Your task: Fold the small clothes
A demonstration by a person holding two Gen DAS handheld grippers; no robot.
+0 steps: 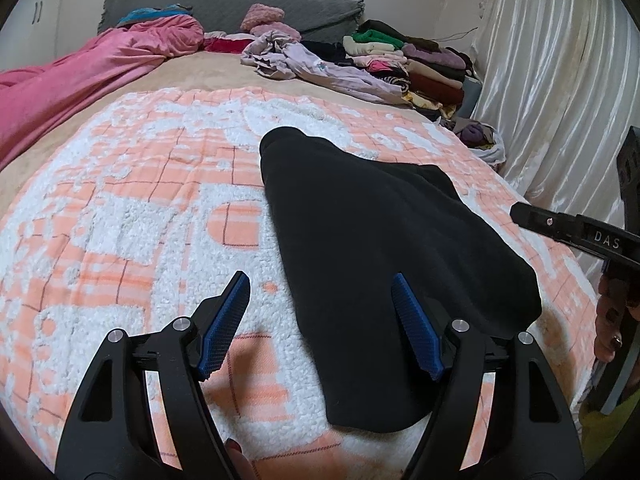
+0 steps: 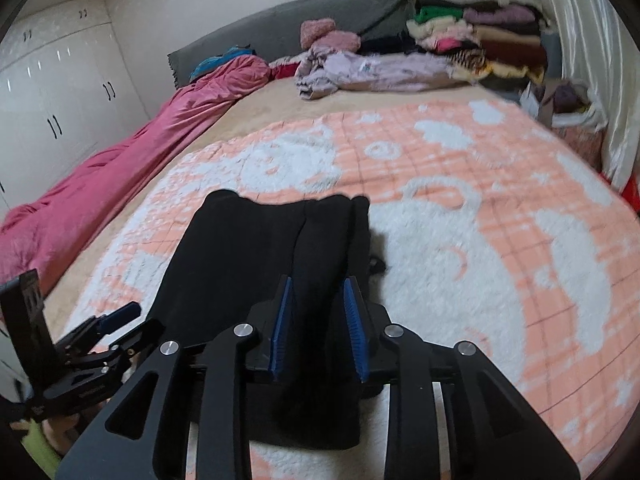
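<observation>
Left gripper: jaws stand wide apart, nothing clamped. The blue pads hang over the near end of the garment; one pad is above the blanket, the other above black cloth.
Right gripper: jaws stand a narrow gap apart. Black cloth lies beneath and between the pads; no pinch on it can be seen, so the cloth reads as released.
Right gripper, from the left camera: black body enters at the right edge, beside the garment's far side, with fingers of a hand wrapped round its handle.
Left gripper, from the right camera: visible low at the left, just beside the garment's edge.
Garment: black, small, lying flat on the blanket in a long folded shape. A lengthwise crease or layer edge runs down it in the right view. Near end points at the grippers.
Blanket: peach and white, fleecy, checked pattern, spread across the bed.
Sheet: beige, showing beyond the blanket.
Duvet: pink, bunched along the left side of the bed.
Headboard: grey, at the far end.
Clothes pile: mixed colours, stacked at the far right corner; a lilac item sprawls in front of it.
Curtain: pale, glossy, along the right side.
Wardrobe: white doors, dark handles, on the left wall.
</observation>
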